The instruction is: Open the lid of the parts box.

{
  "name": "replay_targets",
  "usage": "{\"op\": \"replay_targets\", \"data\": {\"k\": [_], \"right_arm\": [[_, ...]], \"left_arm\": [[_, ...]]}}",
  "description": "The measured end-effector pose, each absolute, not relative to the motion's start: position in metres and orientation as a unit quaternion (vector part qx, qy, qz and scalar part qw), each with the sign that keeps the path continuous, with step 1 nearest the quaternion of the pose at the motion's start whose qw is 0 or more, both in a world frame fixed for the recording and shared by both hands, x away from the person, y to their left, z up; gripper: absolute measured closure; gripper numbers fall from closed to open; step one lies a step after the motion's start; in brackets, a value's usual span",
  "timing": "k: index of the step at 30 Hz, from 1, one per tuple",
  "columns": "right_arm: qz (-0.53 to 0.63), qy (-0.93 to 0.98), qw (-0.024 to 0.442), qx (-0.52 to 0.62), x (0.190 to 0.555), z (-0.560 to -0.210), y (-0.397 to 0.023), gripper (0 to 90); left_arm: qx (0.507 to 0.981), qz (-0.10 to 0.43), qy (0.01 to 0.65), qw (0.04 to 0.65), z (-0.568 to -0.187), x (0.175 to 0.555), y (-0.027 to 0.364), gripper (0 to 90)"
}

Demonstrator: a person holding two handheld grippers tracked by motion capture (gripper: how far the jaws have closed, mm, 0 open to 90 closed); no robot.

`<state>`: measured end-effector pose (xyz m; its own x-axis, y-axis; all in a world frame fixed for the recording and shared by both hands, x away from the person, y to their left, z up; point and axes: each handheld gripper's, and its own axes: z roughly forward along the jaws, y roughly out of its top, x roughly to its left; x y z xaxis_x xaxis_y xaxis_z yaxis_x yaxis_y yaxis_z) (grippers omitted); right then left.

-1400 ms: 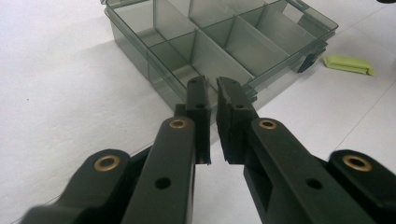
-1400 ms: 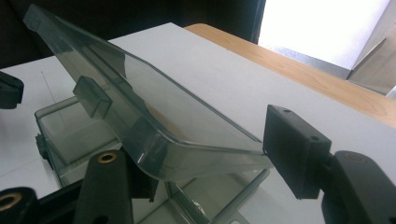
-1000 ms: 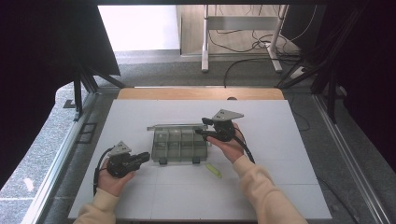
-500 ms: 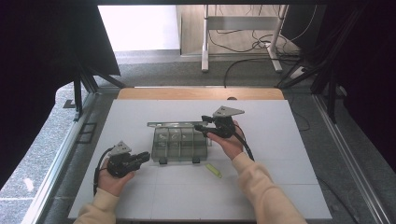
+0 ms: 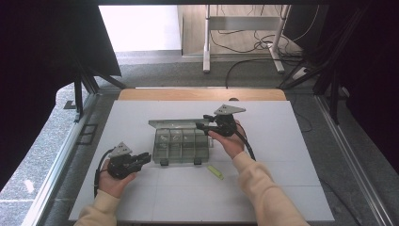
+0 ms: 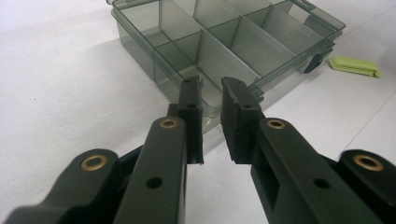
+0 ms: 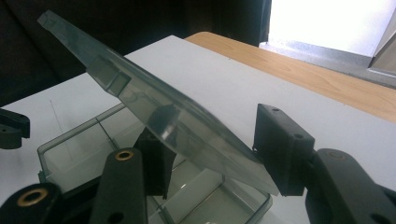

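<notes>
A clear grey compartment box [image 5: 181, 146] lies mid-table, its lid [image 5: 179, 123] tilted up at the back. In the right gripper view the lid [image 7: 177, 116] slants across my right gripper [image 7: 212, 140], with one finger [image 7: 156, 163] under it and the other at its edge. The jaws stand wide apart. In the high view that gripper [image 5: 201, 126] is at the lid's right end. My left gripper [image 5: 145, 158] rests by the box's front left corner. Its jaws have just been opening; in the left gripper view [image 6: 210, 88] a narrow gap shows with nothing in it, just short of the box [image 6: 233, 46].
A small yellow-green piece [image 5: 216, 172] lies on the white table top [image 5: 282, 188] in front of the box's right end, and shows in the left gripper view [image 6: 355, 66] too. Two dark latches [image 5: 163, 162] hang at the box front. Dark frames stand at both sides.
The right gripper has edged slightly toward the back with the lid's raised edge. The left hand has kept still.
</notes>
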<state>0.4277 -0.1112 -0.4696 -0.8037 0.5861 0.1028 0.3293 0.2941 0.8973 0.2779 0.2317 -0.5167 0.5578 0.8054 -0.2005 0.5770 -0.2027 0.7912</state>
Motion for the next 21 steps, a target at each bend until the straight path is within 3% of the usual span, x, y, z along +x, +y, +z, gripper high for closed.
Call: {"op": "replay_targets", "data": {"k": [21], "right_arm": [[0.517, 0.788, 0.119, 0.312, 0.446, -0.48, -0.11, 51.5]], "left_arm": [[0.763, 0.134, 0.453, 0.442, -0.517, 0.278, 0.233, 74.0]]}}
